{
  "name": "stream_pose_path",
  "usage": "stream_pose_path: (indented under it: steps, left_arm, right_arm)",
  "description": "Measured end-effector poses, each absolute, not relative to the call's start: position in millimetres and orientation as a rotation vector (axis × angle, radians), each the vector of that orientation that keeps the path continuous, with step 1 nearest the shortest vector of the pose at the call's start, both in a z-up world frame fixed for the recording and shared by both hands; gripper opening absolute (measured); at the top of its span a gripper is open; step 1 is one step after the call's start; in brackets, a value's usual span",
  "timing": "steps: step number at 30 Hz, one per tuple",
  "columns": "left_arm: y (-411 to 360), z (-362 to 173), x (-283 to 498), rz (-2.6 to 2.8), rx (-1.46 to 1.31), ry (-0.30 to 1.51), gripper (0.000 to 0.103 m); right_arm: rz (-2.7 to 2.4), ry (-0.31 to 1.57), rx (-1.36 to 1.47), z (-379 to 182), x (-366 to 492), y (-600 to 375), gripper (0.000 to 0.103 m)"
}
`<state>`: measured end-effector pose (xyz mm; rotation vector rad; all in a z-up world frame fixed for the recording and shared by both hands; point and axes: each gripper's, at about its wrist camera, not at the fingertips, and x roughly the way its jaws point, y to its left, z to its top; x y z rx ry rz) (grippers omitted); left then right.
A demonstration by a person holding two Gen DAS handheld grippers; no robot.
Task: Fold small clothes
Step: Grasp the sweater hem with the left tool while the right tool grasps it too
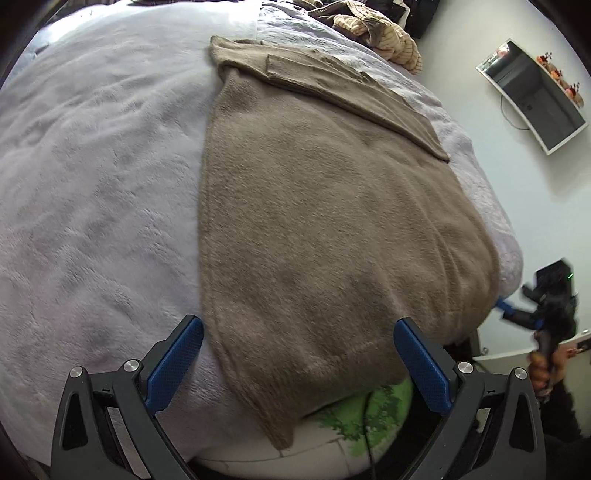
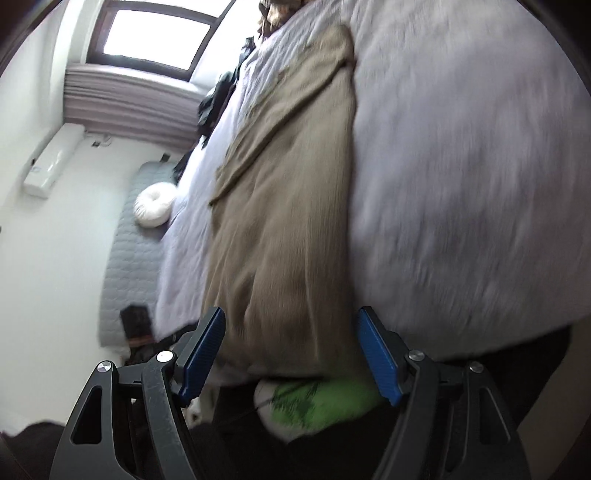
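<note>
Both tongs have black frames. Textured blue pads line the fingers. Silver screws mark the pivots.

Motion blur is smearing the fuzzy taupe knit sweater in the right wrist view, its hem is covering part of the green-and-white leaf-print cushion, and the striped beige garment pile is running off the top edge.

Lilac blanket covers the bed. Striped clothes heap at far end. Monitor by the wall. Window, white cushion on grey mat.
</note>
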<state>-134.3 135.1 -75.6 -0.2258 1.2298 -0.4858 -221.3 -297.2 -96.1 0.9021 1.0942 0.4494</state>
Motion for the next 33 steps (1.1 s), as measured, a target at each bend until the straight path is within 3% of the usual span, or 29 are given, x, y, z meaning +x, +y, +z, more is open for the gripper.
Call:
stream_pose_path:
  steps: [10,12,13,14,15,16,17,18,22,27,28,31,33]
  left_arm:
    - [132,-75,-139,-0.560,-0.292,1.271,0.102]
    - [133,-74,-139,-0.550,-0.300,1.270,0.091]
    - [135,-74,-140,-0.535,-0.290,1.272,0.080]
    - [135,-74,-139,-0.520,-0.276,1.275,0.066]
    - [136,-74,-139,-0.504,-0.255,1.279,0.057]
    - [138,-75,-138,-0.474,-0.218,1.287,0.038]
    - [141,-75,-137,-0.463,-0.209,1.290,0.026]
    - [146,-75,-136,-0.465,-0.227,1.291,0.023]
    - [169,-77,-133,-0.501,-0.381,1.296,0.021]
    - [166,-82,-136,-0.481,-0.344,1.296,0.021]
    - [164,-83,-135,-0.477,-0.340,1.296,0.026]
    - [162,-81,-138,-0.509,-0.371,1.292,0.057]
    - [156,-78,-141,-0.519,-0.345,1.288,0.063]
  right_arm:
    - [0.564,1.122,0.916,-125,-229,-260,0.078]
    - [0.597,1.086,0.941,-119,-230,-260,0.073]
    - [0.604,1.072,0.953,-118,-230,-261,0.059]
    - [0.608,1.059,0.967,-116,-231,-262,0.033]
    - [0.605,1.054,0.974,-114,-231,-263,0.020]
    - [0.602,1.046,0.976,-113,-231,-264,0.007]
    - [0.603,1.032,0.979,-111,-231,-264,0.007]
    - [0.623,1.019,0.987,-109,-231,-264,0.007]
    - [0.657,0.998,1.013,-105,-228,-263,0.007]
    - [0.629,1.067,1.004,-117,-227,-261,0.007]
    - [0.625,1.076,1.011,-119,-228,-261,0.008]
    - [0.621,1.081,1.035,-125,-228,-262,0.011]
    - [0.622,1.084,1.042,-127,-228,-260,0.011]
